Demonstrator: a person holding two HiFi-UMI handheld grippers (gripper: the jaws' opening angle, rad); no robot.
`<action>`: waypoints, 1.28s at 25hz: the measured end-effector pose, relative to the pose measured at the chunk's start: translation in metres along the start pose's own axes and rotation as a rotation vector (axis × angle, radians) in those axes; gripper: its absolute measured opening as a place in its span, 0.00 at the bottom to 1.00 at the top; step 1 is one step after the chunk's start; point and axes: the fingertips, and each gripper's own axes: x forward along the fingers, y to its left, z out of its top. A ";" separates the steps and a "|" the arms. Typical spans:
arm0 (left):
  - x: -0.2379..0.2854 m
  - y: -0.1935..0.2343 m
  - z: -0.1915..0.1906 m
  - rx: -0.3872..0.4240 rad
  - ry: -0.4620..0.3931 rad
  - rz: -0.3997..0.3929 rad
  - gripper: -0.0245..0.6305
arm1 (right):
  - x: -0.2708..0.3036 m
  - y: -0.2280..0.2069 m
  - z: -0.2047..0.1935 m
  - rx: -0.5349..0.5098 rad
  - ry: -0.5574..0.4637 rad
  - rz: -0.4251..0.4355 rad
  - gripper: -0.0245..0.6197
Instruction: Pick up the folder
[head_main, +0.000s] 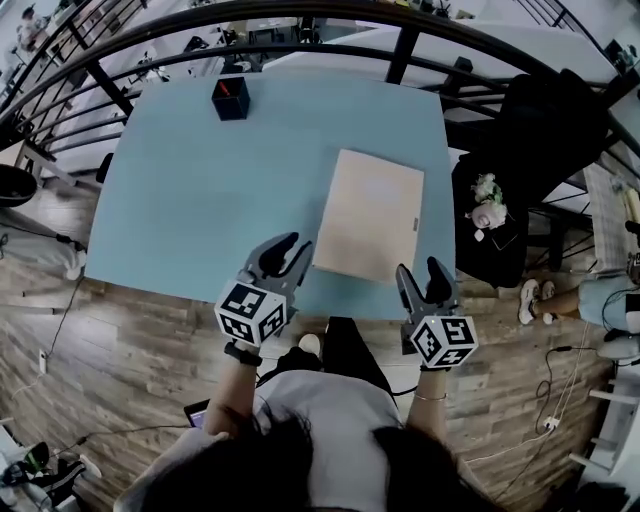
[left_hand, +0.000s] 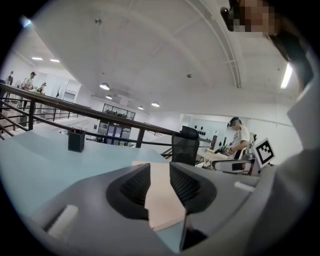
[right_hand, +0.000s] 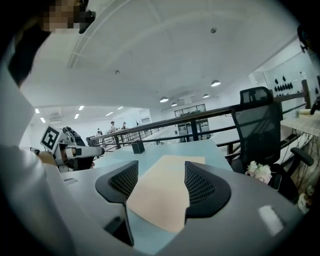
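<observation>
A tan folder (head_main: 368, 215) lies flat on the light blue table (head_main: 200, 190), right of centre, its near edge close to the table's front edge. My left gripper (head_main: 290, 250) is open just off the folder's near left corner, over the table's front edge. My right gripper (head_main: 421, 272) is open near the folder's near right corner. In the left gripper view the folder (left_hand: 160, 192) shows through the gap of the left gripper (left_hand: 159, 172), with no pad on it. In the right gripper view the folder (right_hand: 165, 192) lies ahead of the right gripper (right_hand: 161, 172), untouched.
A black pen holder (head_main: 230, 98) stands at the table's far edge. A dark metal railing (head_main: 400, 45) runs behind the table. A black office chair (head_main: 560, 130) and a small dark stand with flowers (head_main: 488, 205) are to the right. Wooden floor lies below.
</observation>
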 end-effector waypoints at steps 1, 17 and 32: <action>0.011 0.003 0.003 -0.001 0.004 0.002 0.23 | 0.009 -0.007 0.003 0.005 0.005 0.007 0.45; 0.112 0.041 -0.020 -0.075 0.084 0.057 0.26 | 0.099 -0.082 -0.006 0.076 0.113 0.106 0.48; 0.146 0.066 -0.045 -0.157 0.267 0.001 0.26 | 0.126 -0.101 -0.022 0.116 0.215 0.032 0.48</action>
